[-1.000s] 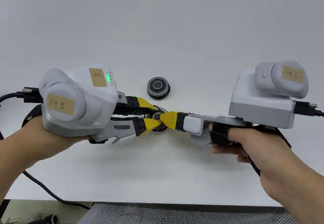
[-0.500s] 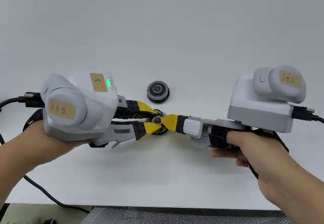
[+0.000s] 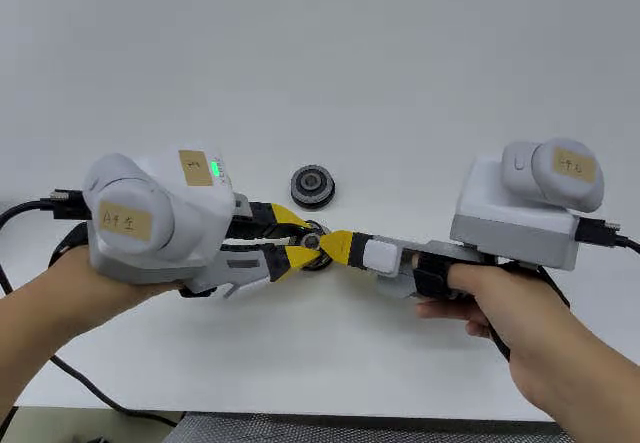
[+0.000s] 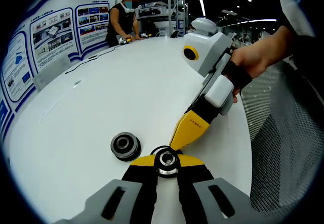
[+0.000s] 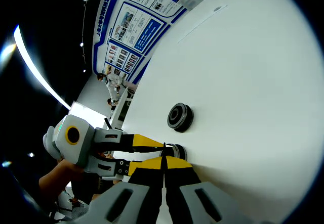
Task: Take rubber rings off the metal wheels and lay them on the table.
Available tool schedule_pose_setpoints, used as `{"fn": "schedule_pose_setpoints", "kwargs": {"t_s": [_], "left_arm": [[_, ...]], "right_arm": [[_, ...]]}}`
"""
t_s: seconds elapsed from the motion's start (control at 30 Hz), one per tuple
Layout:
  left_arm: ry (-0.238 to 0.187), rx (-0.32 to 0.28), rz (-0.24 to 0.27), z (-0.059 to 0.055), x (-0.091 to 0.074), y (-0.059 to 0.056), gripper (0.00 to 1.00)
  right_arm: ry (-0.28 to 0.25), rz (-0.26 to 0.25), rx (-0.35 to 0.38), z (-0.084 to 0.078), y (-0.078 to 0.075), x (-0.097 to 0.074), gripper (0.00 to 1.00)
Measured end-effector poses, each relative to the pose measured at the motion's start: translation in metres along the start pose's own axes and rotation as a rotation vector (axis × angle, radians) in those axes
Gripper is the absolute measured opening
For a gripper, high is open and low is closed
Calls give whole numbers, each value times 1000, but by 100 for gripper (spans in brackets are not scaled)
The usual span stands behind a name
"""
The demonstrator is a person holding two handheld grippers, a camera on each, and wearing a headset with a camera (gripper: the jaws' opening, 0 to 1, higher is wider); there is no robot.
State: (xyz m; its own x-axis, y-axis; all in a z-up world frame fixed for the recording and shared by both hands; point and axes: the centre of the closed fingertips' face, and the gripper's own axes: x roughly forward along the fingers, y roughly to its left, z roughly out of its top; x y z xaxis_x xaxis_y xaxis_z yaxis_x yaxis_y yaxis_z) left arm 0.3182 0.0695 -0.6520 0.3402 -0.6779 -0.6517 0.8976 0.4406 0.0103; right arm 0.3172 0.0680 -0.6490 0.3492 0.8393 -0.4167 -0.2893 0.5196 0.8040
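A small metal wheel (image 3: 314,237) is clamped between the yellow jaws of my left gripper (image 3: 304,235), just above the white table (image 3: 400,93). In the left gripper view the wheel (image 4: 167,161) sits at the jaw tips, with a thin black rubber ring (image 4: 160,148) standing off its rim. My right gripper (image 3: 331,244) comes in from the right, its yellow jaws pressed together on that ring (image 5: 165,146). A second wheel (image 3: 312,184), still wearing its black ring, lies flat on the table just beyond the two grippers.
The near table edge (image 3: 300,403) runs below both hands. A black cable (image 3: 30,198) trails from the left gripper. Posters and a person at another bench (image 4: 124,16) stand far behind.
The head camera has shifted a little. Both grippers keep their holds at the same spot, and the second wheel has not moved.
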Motion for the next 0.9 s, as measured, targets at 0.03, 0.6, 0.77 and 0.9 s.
{"fn": "schedule_pose_setpoints", "kwargs": {"t_s": [0.03, 0.6, 0.77, 0.9], "left_arm": [[-2, 0, 2, 1, 0, 0, 15], [-9, -39, 64, -2, -31, 6, 19], [-9, -66, 86, -4, -40, 8, 18], [-20, -77, 96, -2, -41, 7, 18]], "right_arm": [[-1, 0, 0, 0, 0, 0, 1], [-40, 46, 46, 10, 13, -4, 1], [-73, 53, 60, 20, 15, -12, 1], [-109, 23, 79, 29, 4, -20, 1]]}}
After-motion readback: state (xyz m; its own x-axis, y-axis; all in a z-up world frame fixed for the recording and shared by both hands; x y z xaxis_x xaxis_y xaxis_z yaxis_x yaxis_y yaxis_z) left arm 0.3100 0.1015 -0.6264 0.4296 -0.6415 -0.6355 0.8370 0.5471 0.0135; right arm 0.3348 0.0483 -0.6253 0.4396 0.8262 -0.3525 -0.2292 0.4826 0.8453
